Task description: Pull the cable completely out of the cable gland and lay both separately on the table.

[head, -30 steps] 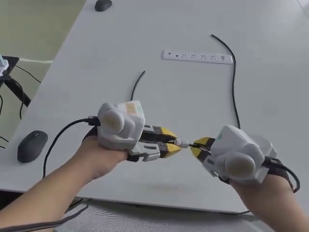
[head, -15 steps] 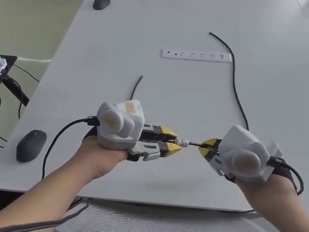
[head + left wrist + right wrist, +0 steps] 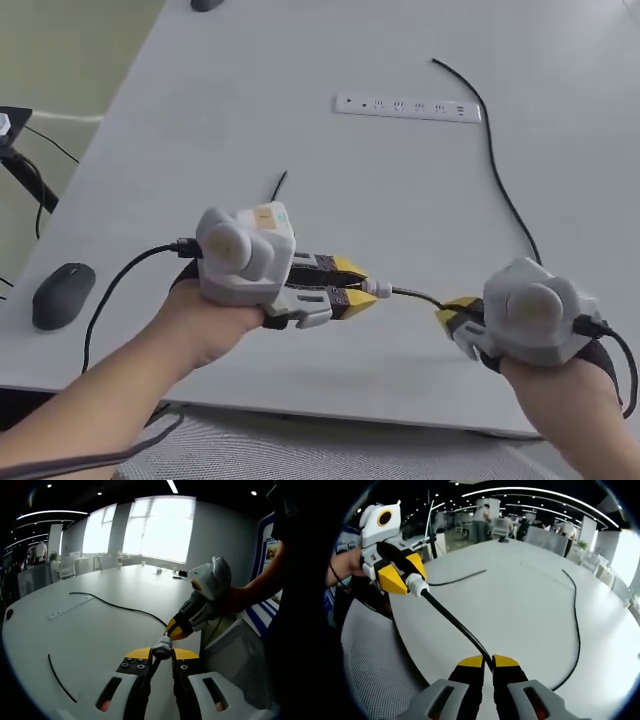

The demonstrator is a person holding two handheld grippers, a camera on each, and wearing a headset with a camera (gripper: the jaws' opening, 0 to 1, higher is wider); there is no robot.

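Observation:
My left gripper (image 3: pixel 358 291) is shut on a small white cable gland (image 3: pixel 378 289), held just above the table's near edge. A black cable (image 3: pixel 415 296) runs out of the gland to my right gripper (image 3: pixel 452 316), which is shut on it a short way to the right. In the right gripper view the cable (image 3: pixel 450 617) stretches taut from my shut jaws up to the gland (image 3: pixel 417 585) in the left gripper (image 3: pixel 402 576). In the left gripper view the gland (image 3: pixel 162 646) sits between the yellow fingertips. A black tail (image 3: pixel 279 185) lies on the table beyond the left gripper.
A white power strip (image 3: pixel 407 107) lies at the back of the grey table (image 3: pixel 200 130). A long black lead (image 3: pixel 500 180) curves from it toward the right hand. A dark mouse (image 3: pixel 62 294) sits at the left edge. A mesh chair back is below the near edge.
My right gripper has moved right, away from the left one, and more black cable now shows between them. The tail on the table has grown shorter. The left gripper has held still.

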